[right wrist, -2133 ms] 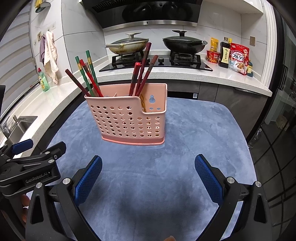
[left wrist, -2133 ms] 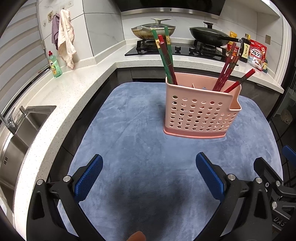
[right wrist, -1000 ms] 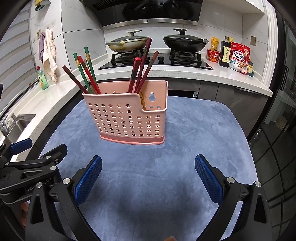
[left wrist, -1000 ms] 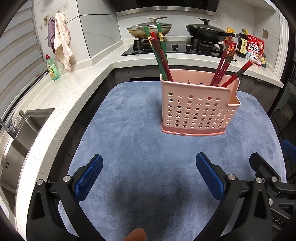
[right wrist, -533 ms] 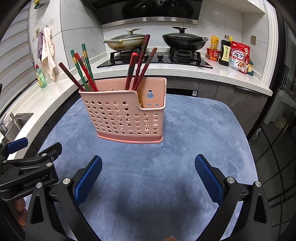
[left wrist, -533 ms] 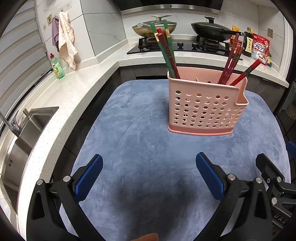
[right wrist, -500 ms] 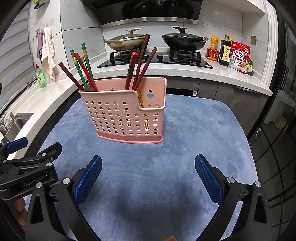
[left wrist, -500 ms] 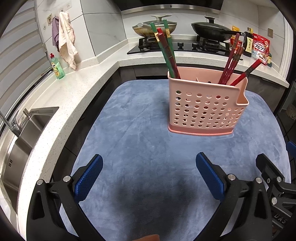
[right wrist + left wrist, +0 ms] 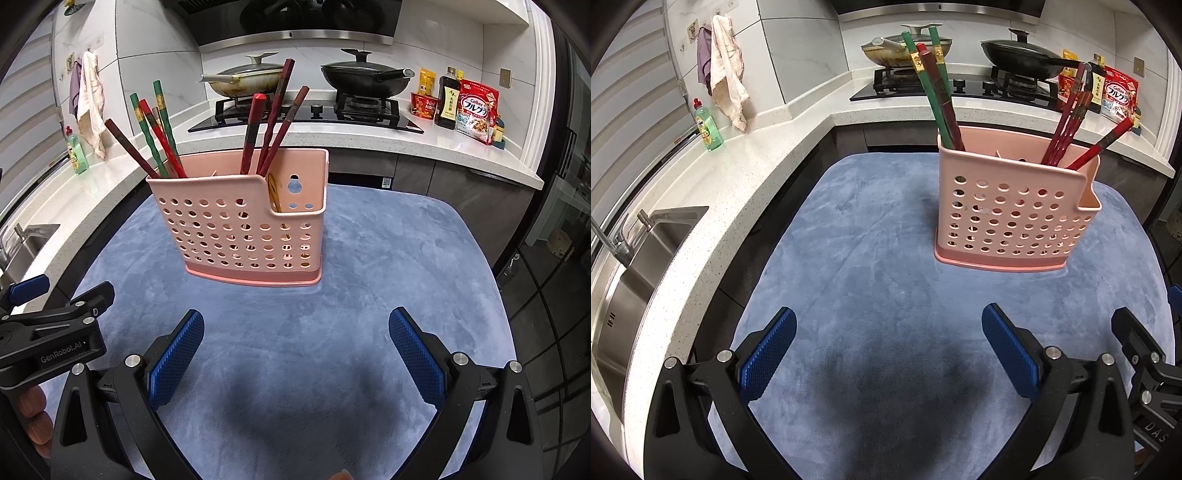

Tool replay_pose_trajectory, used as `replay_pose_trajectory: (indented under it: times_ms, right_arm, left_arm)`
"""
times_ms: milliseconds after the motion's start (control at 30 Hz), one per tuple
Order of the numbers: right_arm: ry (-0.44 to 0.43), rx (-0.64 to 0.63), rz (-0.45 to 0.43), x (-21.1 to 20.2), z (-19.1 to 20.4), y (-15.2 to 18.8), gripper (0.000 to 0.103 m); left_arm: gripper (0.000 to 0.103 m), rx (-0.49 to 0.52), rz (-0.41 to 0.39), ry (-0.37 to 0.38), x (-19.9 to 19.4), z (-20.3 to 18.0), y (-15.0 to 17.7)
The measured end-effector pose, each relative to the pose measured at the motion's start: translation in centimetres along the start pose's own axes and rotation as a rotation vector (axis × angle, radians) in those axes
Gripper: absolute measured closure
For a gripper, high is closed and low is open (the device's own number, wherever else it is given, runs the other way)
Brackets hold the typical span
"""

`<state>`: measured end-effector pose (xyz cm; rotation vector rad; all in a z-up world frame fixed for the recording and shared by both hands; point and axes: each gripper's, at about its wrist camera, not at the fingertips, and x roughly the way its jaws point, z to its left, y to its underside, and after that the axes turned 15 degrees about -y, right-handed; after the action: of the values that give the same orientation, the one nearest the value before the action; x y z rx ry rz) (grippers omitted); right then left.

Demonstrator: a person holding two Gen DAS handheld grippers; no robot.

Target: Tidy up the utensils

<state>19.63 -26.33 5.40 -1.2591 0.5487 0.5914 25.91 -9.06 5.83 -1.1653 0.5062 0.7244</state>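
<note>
Your left hand-held gripper [image 9: 886,354] sits low in the left wrist view with its blue-padded jaws spread wide and nothing between them, over the blue-grey mat [image 9: 871,280] that covers the tabletop. The pink perforated utensil holder [image 9: 1015,218] stands upright on that mat in the right of centre of the frame, ahead of the gripper and well apart from it, closer to the line of the right-hand finger than to the left one. Green and red chopsticks [image 9: 938,92] lean out of its left end; dark red chopsticks [image 9: 1071,118] lean out of its right end.

In the right wrist view your right hand-held gripper [image 9: 295,354] is likewise spread apart and empty at the bottom of the frame. There the holder [image 9: 243,229] stands at centre, slightly left, ahead of the jaws and not touching them. Its green and red chopsticks [image 9: 159,133] fan toward the upper left, and the dark red ones [image 9: 273,114] rise near the middle. A yellowish utensil [image 9: 274,194] shows in the low-fronted right compartment; its kind is unclear. The left gripper's body appears at that frame's lower left edge.
</note>
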Motion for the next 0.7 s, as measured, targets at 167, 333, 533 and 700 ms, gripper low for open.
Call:
replay_pose_trajectory:
  times_ms: [167,333,533,700]
  right_arm:
    - [0.0,0.001,-0.001,0.18,-0.07,-0.04,0.006]
    - [0.003,-0.002,-0.003,0.33,-0.11,-0.09,0.006]
    - [0.003,-0.005,-0.005,0.45,-0.11,-0.25,0.006]
    - [0.004,-0.004,-0.006,0.41,-0.08,-0.28,0.006]
  left_arm:
    - [0.007,0.002,-0.005,-0.001,0.02,-0.06,0.01]
    - [0.007,0.001,-0.005,0.0,0.01,-0.07,0.01]
    - [0.007,0.005,-0.01,0.002,-0.15,-0.27,-0.07]
    - [0.007,0.007,-0.008,0.004,-0.14,-0.32,-0.08]
